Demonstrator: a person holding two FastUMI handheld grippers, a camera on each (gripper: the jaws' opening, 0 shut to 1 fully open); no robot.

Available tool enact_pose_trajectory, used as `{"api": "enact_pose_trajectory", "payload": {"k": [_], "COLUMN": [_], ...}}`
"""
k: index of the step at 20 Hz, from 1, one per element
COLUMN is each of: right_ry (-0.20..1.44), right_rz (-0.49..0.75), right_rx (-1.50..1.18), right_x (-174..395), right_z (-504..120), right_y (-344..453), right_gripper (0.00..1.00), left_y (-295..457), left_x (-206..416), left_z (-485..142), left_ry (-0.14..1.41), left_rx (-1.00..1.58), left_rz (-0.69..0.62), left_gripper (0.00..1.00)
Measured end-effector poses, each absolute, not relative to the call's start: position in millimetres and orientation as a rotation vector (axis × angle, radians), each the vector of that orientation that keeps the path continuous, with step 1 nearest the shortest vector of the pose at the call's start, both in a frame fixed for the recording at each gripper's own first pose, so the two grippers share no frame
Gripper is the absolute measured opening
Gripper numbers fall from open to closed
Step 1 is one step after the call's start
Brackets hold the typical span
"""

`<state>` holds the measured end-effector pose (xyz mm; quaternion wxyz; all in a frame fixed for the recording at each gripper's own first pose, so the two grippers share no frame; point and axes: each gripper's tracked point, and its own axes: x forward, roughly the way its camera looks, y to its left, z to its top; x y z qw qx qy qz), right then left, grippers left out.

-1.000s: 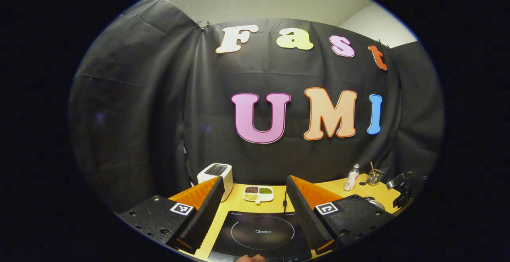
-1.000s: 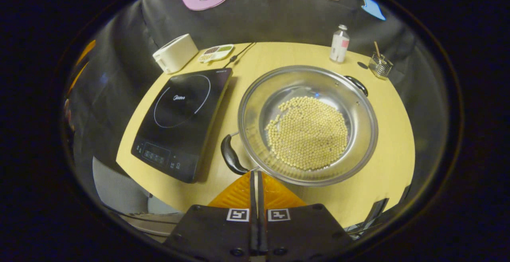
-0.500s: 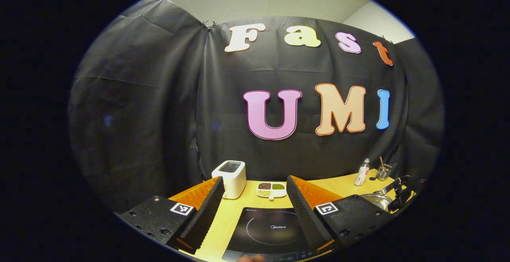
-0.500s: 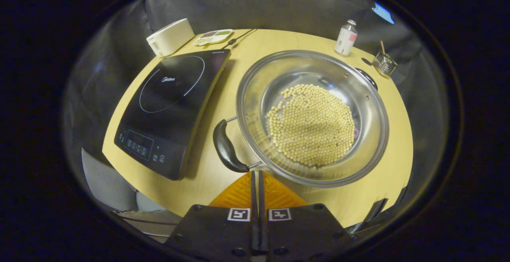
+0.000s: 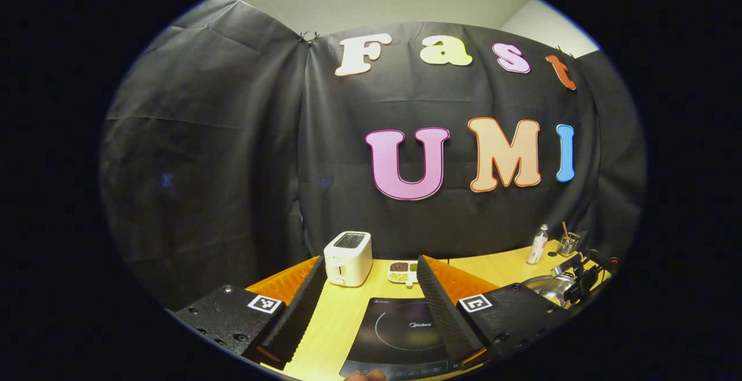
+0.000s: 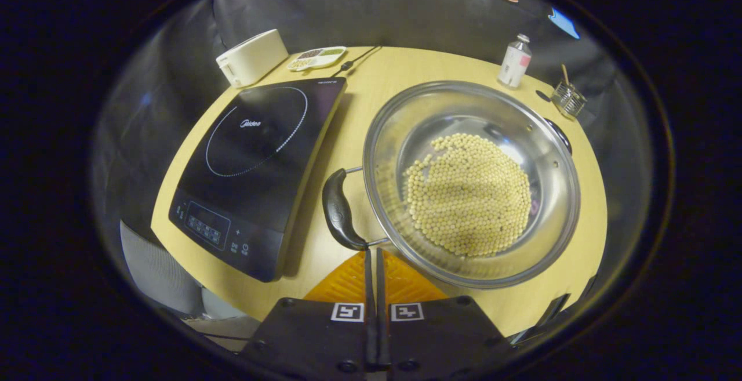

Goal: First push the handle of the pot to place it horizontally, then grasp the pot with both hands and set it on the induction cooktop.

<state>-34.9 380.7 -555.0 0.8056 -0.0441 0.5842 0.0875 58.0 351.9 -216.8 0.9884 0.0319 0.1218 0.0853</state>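
Right gripper [image 6: 374,251]: fingers pressed together, nothing between, tip at near handle [image 6: 338,209] of pot [image 6: 470,181]. Contact itself I cannot tell. Pot sits on table [image 6: 382,88] beside induction cooktop [image 6: 261,160], not on it, full of beans [image 6: 469,192]. Left gripper [image 5: 368,305]: fingers spread wide, empty, above cooktop.

Risks as I judge: narrow tip slides off rounded handle; hard shove swings pot rim into cooktop edge; jolt scatters beans; far handle [image 6: 559,134] overshoots, poor two-handed grasp later.
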Motion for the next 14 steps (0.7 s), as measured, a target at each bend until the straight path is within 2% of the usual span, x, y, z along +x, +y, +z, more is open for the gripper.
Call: {"api": "enact_pose_trajectory", "payload": {"k": [2,3,9,14], "right_ry": [1.248,1.248,1.240,1.239], "right_rz": [0.183,0.179,0.153,0.148], "right_rx": [-0.077,-0.064,0.003,0.023], "right_x": [-28,-23,3,21], "right_z": [-557,-557,-561,-565], "right_y": [388,391,409,419], "right_gripper": [0.00,0.03,0.00,0.03], "left_y": [357,361,375,387], "left_x": [53,50,33,20], "left_z": [-218,-216,-210,-209], "left_ry": [0.252,0.251,0.262,0.272], "left_rx": [0.066,0.066,0.089,0.097], "left_rz": [0.190,0.202,0.257,0.302], "left_gripper": [0.95,0.95,0.95,0.94]}}
